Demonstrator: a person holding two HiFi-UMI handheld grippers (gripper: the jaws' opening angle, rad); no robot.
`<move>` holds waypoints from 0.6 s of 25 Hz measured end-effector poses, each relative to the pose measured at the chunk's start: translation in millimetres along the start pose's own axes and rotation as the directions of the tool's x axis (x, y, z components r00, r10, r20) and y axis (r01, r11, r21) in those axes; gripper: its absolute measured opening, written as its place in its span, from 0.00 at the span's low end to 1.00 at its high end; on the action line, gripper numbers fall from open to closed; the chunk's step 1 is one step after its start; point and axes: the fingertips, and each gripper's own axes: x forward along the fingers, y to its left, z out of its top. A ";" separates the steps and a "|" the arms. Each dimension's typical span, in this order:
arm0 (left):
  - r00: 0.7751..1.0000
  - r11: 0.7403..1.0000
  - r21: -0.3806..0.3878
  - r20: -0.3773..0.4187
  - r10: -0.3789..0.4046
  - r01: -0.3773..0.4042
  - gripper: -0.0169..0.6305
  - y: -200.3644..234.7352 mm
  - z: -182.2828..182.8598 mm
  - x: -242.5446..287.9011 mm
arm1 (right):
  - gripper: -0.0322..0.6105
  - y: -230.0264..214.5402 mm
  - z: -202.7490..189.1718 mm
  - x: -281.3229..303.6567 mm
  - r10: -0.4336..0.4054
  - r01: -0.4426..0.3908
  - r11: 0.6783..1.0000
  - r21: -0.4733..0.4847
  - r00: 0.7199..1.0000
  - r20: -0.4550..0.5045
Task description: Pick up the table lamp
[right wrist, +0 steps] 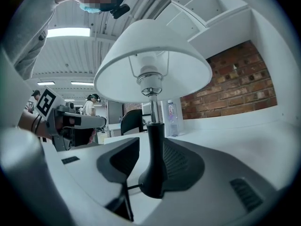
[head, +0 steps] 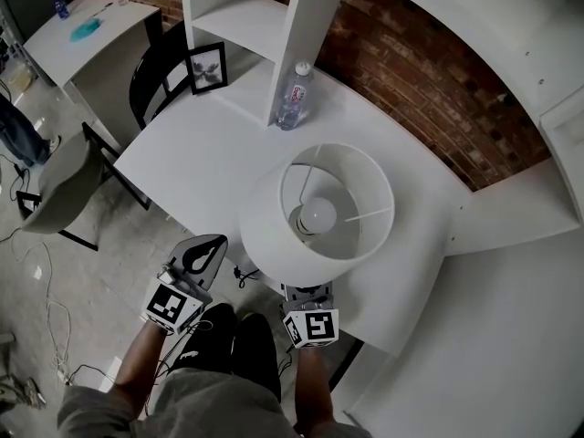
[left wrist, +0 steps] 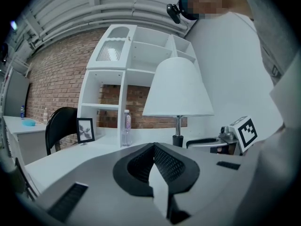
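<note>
My right gripper (right wrist: 149, 147) brackets the table lamp (right wrist: 153, 173) low on its stem for balance, jaws apart, seemingly not pressing. My left gripper (left wrist: 153, 149) is closed and empty.

Left gripper (head: 217, 245) fingers together; right gripper (head: 307, 292) fingers apart.

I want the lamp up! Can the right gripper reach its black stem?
Probably yes: the right gripper has jaws open either side of the black stem of the white-shaded table lamp; nothing blocks.

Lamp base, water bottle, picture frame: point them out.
Lamp base (right wrist: 153, 175), right gripper view, black foot.
Water bottle (head: 294, 97), head view, clear body.
Picture frame (head: 207, 67), head view, centre of picture.
</note>
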 end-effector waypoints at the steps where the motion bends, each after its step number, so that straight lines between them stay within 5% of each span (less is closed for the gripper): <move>1: 1.000 1.000 0.001 -0.020 0.009 -0.009 0.03 2.5 -2.7 -0.4 | 0.29 -0.9 -0.1 1.6 0.000 0.000 1.000 0.001 1.000 0.002; 15: 0.998 0.999 0.016 -0.031 0.046 -0.045 0.03 22.7 -8.0 1.1 | 0.39 -2.0 -3.4 28.3 0.026 -0.026 1.000 0.007 1.000 0.002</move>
